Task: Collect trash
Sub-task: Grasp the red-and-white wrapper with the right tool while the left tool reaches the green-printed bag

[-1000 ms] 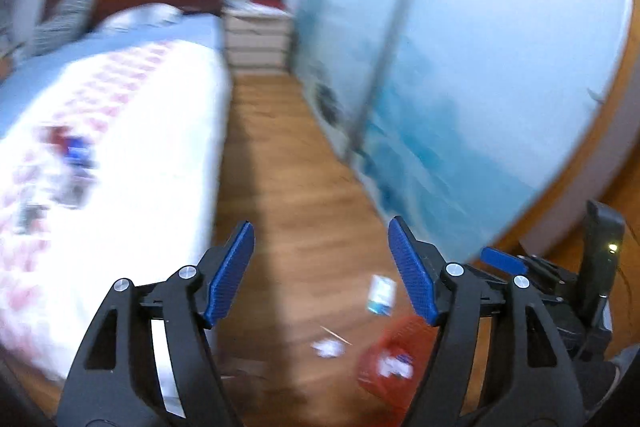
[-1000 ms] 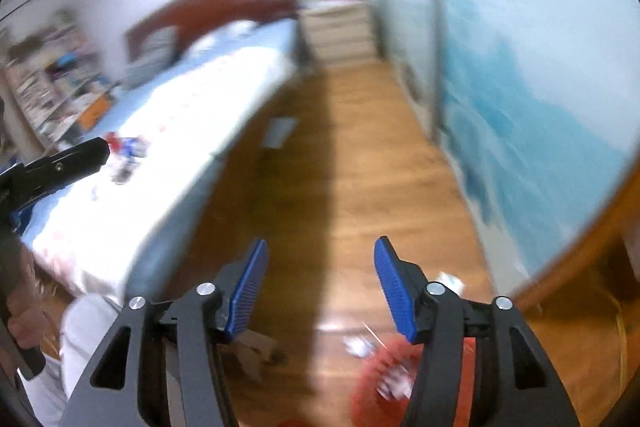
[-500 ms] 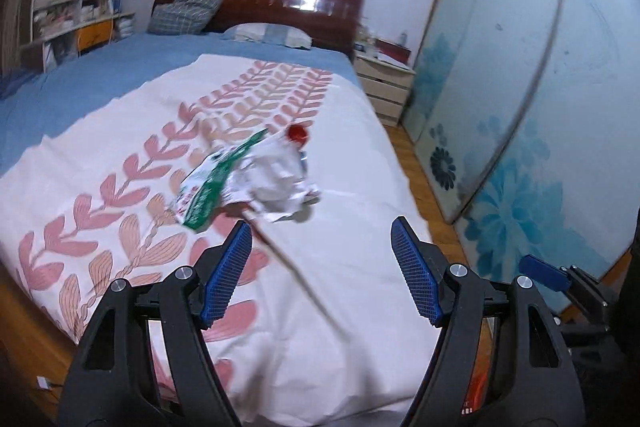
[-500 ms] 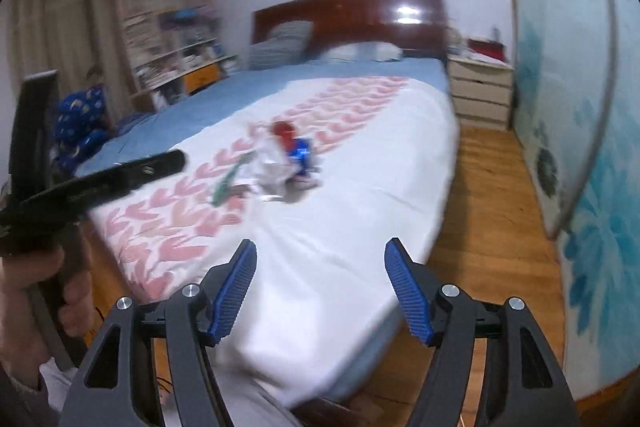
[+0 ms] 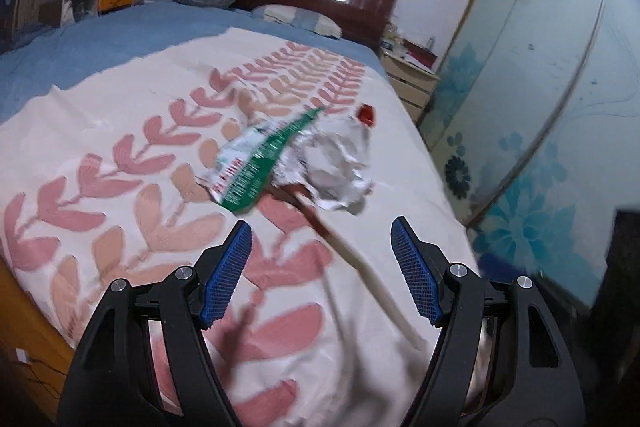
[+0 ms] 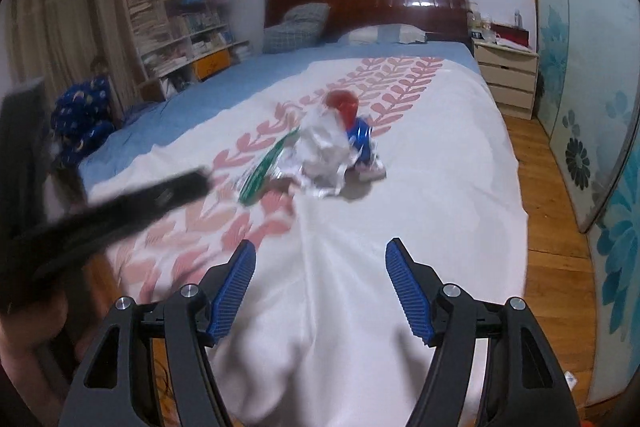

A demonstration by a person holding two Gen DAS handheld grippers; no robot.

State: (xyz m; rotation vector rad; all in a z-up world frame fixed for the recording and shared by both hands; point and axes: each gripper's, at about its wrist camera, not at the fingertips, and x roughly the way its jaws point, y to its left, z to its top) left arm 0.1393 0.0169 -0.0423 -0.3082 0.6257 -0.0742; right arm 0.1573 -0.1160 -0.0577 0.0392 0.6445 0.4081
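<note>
A heap of trash lies on the bed's white cover with pink leaves (image 5: pixel 120 187). It holds a green-and-white wrapper (image 5: pixel 256 167) (image 6: pixel 264 171), crumpled white paper (image 5: pixel 336 167) (image 6: pixel 324 151), a red round piece (image 5: pixel 366 115) (image 6: pixel 342 103) and a blue shiny piece (image 6: pixel 360 139). My left gripper (image 5: pixel 320 267) is open and empty, a short way in front of the heap. My right gripper (image 6: pixel 320 279) is open and empty too, and farther back from the heap. The left tool crosses the right wrist view as a blurred black finger (image 6: pixel 132 203).
A raised fold in the cover (image 6: pixel 320 247) runs from the heap toward me. A bedside drawer unit (image 6: pixel 508 79) stands right of the headboard. Glass sliding doors (image 5: pixel 540 87) line the right. A bookshelf (image 6: pixel 176 23) and a seated person (image 6: pixel 80 119) are at left.
Both views swung from the wooden floor with a red bin round to the bed. The trash heap has come nearer. The right jaws stand wider than a second ago.
</note>
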